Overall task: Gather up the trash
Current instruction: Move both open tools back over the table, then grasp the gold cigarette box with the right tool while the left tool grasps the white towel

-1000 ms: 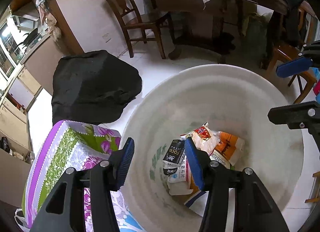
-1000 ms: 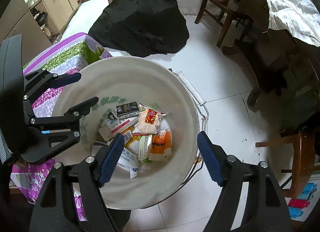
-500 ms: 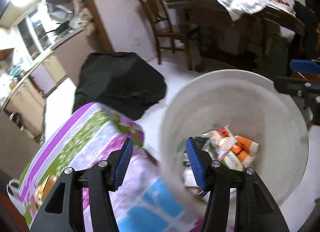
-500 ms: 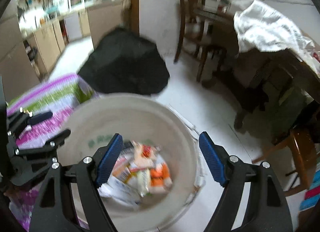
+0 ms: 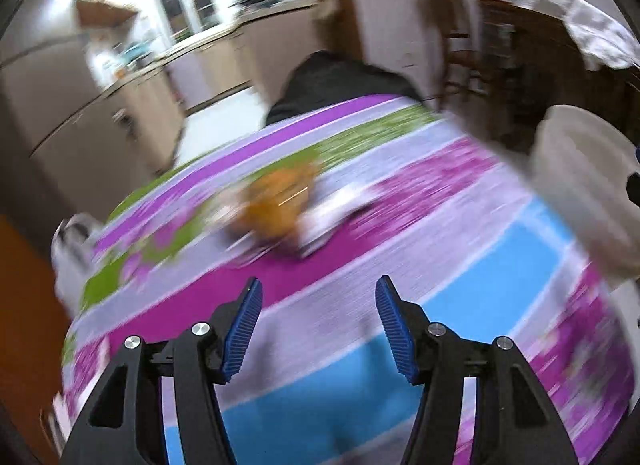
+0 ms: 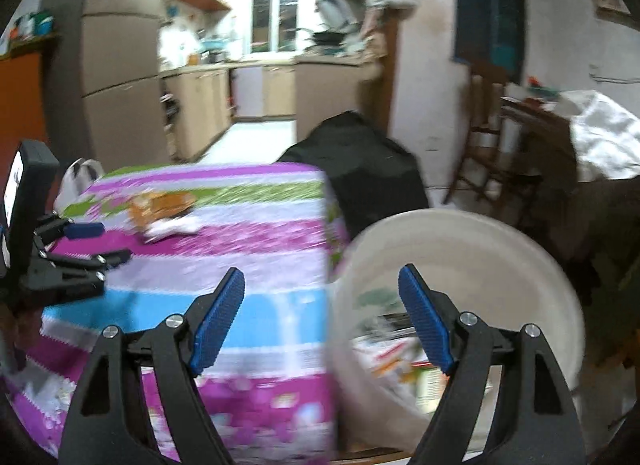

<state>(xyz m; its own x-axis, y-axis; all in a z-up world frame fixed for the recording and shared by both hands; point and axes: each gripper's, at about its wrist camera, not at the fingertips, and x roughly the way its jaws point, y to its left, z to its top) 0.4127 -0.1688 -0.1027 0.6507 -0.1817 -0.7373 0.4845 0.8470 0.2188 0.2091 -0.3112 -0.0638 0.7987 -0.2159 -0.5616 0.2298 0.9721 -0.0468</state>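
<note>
An orange wrapper lies with white packaging on the table's striped purple, green and blue cloth; both views are motion-blurred. My left gripper is open and empty above the cloth, short of the wrapper. My right gripper is open and empty over the table's right edge and the white bucket. Wrappers lie inside the bucket. The orange wrapper and my left gripper also show in the right wrist view. The bucket's rim shows at the right of the left wrist view.
A black bag sits on the floor behind the table. A wooden chair and a dark table with a white cloth stand at the right. Kitchen cabinets lie beyond. A white bag hangs at the table's left edge.
Both grippers have swung up and left, away from over the bucket and toward the tabletop. The orange wrapper on the cloth has come into view. Both stay open.
</note>
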